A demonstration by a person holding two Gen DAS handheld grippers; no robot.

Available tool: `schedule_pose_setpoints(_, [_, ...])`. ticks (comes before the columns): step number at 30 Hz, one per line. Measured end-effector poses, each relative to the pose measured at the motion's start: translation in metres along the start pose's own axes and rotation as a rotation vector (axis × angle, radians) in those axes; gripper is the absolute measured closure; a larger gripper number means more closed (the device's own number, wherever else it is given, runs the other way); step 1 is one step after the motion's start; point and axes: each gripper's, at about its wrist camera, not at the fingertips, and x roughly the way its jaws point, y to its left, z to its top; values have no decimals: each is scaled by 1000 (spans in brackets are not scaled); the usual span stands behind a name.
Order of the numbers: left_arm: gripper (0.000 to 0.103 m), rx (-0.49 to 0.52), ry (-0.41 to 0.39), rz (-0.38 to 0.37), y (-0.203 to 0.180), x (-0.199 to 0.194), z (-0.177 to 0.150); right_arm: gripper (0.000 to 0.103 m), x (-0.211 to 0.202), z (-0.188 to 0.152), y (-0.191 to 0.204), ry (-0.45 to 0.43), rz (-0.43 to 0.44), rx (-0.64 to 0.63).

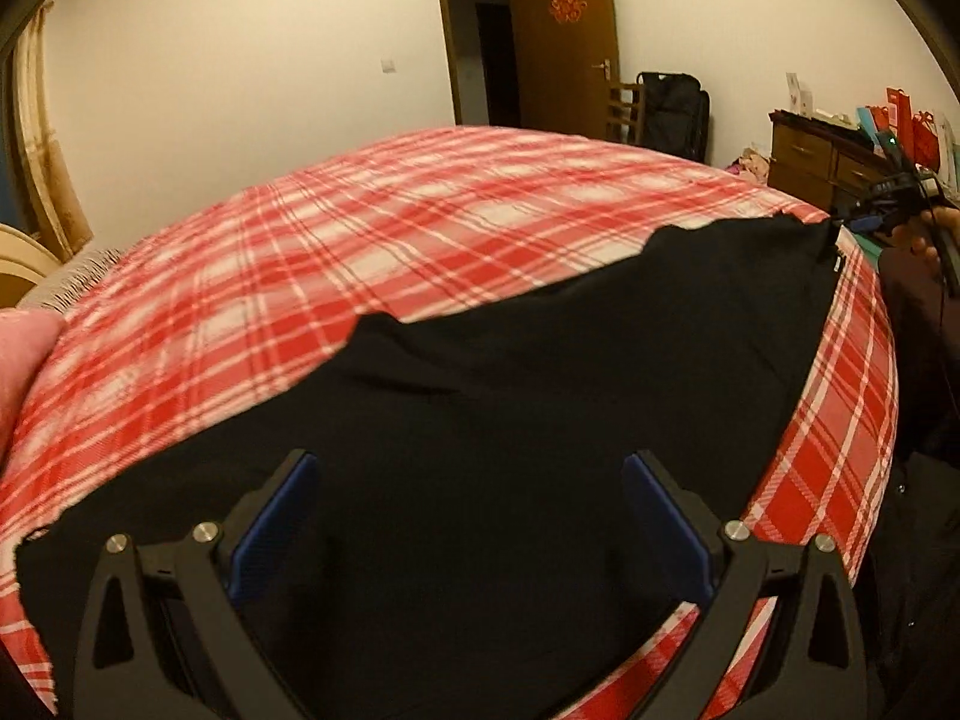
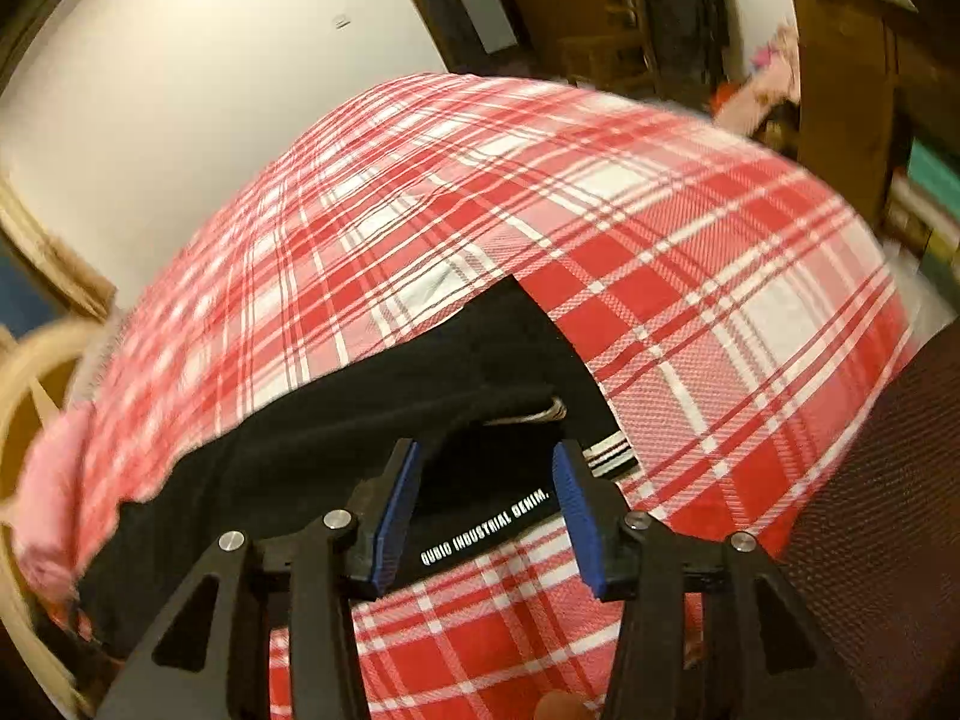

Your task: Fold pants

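Observation:
Black pants point(image 1: 540, 390) lie spread on a bed with a red and white plaid cover point(image 1: 360, 240). My left gripper point(image 1: 471, 471) hovers open over the near part of the cloth, with nothing between its blue pads. At the far right, a hand holds my right gripper point(image 1: 864, 219) at the pants' far corner. In the right wrist view that gripper point(image 2: 489, 456) is open. Its fingers straddle the waistband point(image 2: 480, 531), which carries white lettering. The rest of the pants point(image 2: 360, 420) runs off to the left over the plaid cover point(image 2: 660, 270).
A pink pillow point(image 1: 24, 360) lies at the bed's left end beside a wooden bed frame point(image 2: 24, 372). Behind the bed are an open brown door point(image 1: 564, 42), a black suitcase point(image 1: 675, 108) and a wooden dresser point(image 1: 810, 156) with bags on top.

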Motion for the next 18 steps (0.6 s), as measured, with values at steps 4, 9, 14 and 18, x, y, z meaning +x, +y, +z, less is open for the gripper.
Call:
schedule_pose_setpoints(4, [0, -10, 34, -13, -1, 7, -2, 54, 20, 8, -13, 21, 50, 106])
schedule_pose_setpoints(9, [0, -23, 58, -2, 5, 14, -10, 54, 37, 16, -23, 11, 119, 252])
schedule_pose_setpoints(14, [0, -34, 68, -29, 8, 18, -14, 95, 41, 24, -22, 4, 85, 250])
schedule_pose_setpoints(18, [0, -38, 71, -48, 11, 18, -16, 96, 17, 25, -13, -49, 53, 164])
